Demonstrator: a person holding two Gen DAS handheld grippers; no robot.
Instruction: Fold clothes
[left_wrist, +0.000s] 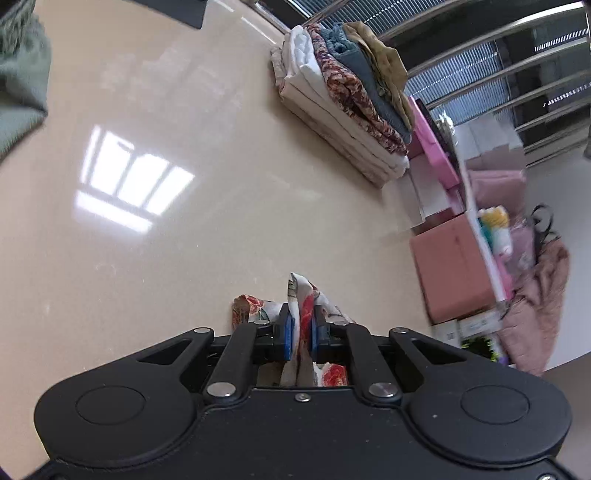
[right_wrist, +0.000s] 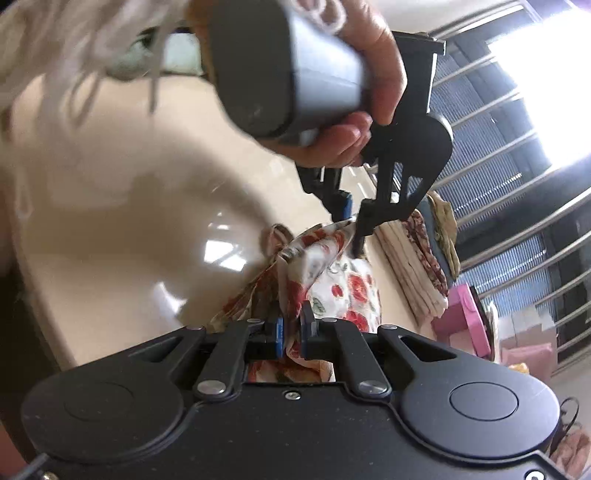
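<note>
A white garment with red flowers (left_wrist: 300, 290) is pinched between the blue pads of my left gripper (left_wrist: 301, 315), which is shut on a bunched fold just above the beige tabletop (left_wrist: 177, 266). In the right wrist view the same floral garment (right_wrist: 332, 277) hangs stretched between both tools. My right gripper (right_wrist: 291, 315) is shut on its near edge. Farther off, a hand (right_wrist: 373, 74) holds my left gripper (right_wrist: 354, 226), clamped on the garment's far corner. The lower part of the garment is hidden behind the gripper bodies.
A stack of folded clothes (left_wrist: 343, 103) lies at the table's far right edge, also seen as the stack (right_wrist: 413, 258). A green cloth (left_wrist: 18, 74) lies at the far left. Pink boxes (left_wrist: 450, 273) and metal window bars (left_wrist: 517, 74) stand beyond the table.
</note>
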